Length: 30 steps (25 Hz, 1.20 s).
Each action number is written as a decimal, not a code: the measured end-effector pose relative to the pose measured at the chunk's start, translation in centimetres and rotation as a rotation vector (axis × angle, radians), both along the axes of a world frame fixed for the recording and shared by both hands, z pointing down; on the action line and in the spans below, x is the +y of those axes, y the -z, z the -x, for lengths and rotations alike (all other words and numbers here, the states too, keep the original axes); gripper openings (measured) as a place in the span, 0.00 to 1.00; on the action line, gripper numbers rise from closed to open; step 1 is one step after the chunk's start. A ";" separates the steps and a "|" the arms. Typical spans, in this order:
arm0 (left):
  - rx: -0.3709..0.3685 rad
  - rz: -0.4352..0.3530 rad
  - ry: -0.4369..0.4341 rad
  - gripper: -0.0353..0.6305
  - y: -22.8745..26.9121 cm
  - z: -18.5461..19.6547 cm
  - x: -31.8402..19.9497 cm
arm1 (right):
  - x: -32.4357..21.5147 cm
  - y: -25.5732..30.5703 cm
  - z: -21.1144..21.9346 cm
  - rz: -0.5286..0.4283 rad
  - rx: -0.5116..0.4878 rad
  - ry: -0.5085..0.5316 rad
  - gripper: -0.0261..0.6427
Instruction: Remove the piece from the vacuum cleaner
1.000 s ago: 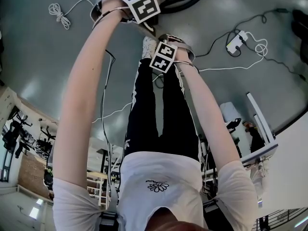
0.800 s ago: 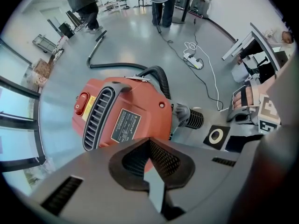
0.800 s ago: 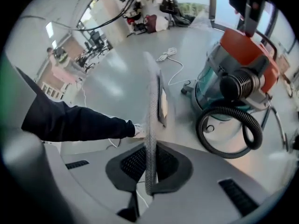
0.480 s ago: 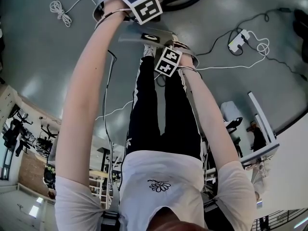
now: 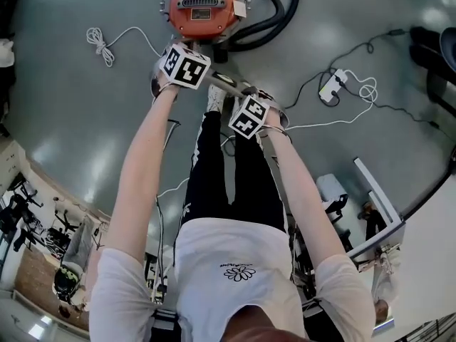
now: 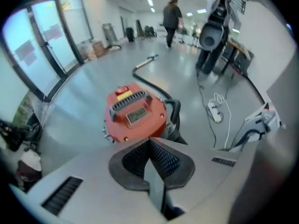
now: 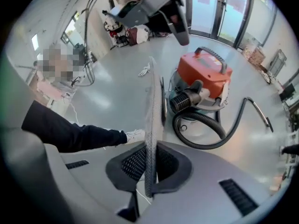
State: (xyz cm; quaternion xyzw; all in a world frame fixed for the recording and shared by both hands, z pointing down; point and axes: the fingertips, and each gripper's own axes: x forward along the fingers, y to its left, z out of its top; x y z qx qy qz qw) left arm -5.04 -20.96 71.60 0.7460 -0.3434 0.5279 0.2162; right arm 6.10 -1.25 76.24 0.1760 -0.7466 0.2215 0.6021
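An orange vacuum cleaner (image 5: 201, 6) with a black hose (image 5: 274, 21) stands on the grey floor ahead of my feet. Between my hands hangs a thin flat grey piece (image 5: 229, 85), clear of the vacuum. My left gripper (image 5: 203, 77) is shut on one end of it; in the left gripper view the piece's dark edge (image 6: 156, 190) runs back from the jaws (image 6: 150, 146). My right gripper (image 5: 246, 97) is shut on the other end. In the right gripper view the piece (image 7: 153, 106) stands edge-on and runs up from that gripper (image 7: 149, 157) to the left gripper (image 7: 159, 10), with the vacuum (image 7: 203, 78) behind.
A white power strip with cables (image 5: 329, 87) lies on the floor to the right, and a coiled white cord (image 5: 100, 43) to the left. The hose's wand (image 6: 145, 62) lies beyond the vacuum. A person (image 6: 172, 17) walks far off near dark equipment (image 6: 212, 36). My white shoe (image 7: 135, 135) is below.
The head view has tilted, so the whole vacuum now shows at the top. Both grippers, still on the grey piece, sit lower in the frame and away from the vacuum.
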 end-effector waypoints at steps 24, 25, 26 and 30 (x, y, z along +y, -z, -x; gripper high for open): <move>0.829 -1.052 0.490 0.06 58.2 2.1 -2.9 | -21.5 61.3 -2.8 -1.060 -0.626 -0.500 0.08; 0.833 -1.075 0.478 0.06 59.3 2.0 -2.6 | -21.3 63.0 -3.1 -1.103 -0.659 -0.520 0.08; 0.834 -1.096 0.460 0.06 60.2 1.9 -2.2 | -21.0 64.4 -3.4 -1.137 -0.694 -0.544 0.08; 0.803 -1.166 0.349 0.06 62.7 0.2 -0.8 | -19.9 68.2 -5.5 -1.247 -0.758 -0.625 0.07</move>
